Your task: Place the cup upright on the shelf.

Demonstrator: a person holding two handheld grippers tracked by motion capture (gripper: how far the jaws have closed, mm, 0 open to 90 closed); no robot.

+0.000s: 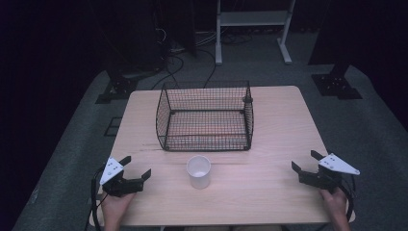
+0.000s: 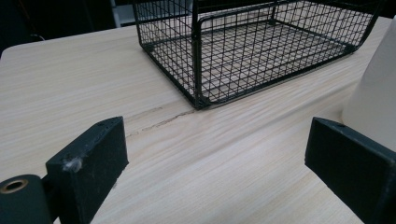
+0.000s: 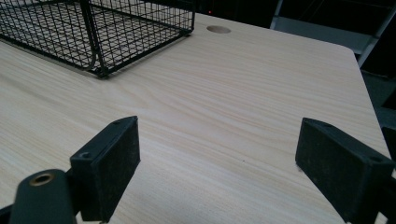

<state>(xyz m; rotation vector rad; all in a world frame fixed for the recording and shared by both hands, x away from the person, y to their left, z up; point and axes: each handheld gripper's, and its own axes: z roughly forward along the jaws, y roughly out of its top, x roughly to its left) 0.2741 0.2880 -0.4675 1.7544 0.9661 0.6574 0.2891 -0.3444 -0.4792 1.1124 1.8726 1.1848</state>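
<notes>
A black wire basket [image 1: 205, 118] stands empty at the middle of the light wooden surface [image 1: 279, 125], toward its far side. Just in front of it, near the person's edge, a white paper cup [image 1: 198, 171] stands upright, mouth up, apart from the basket. The left tool [image 1: 136, 167] rests at the near left corner, jaws spread wide with nothing between them; the cup shows just beside its right jaw in the left gripper view. The right tool [image 1: 303, 160] sits at the near right corner, jaws also spread and holding nothing, well apart from the cup
</notes>
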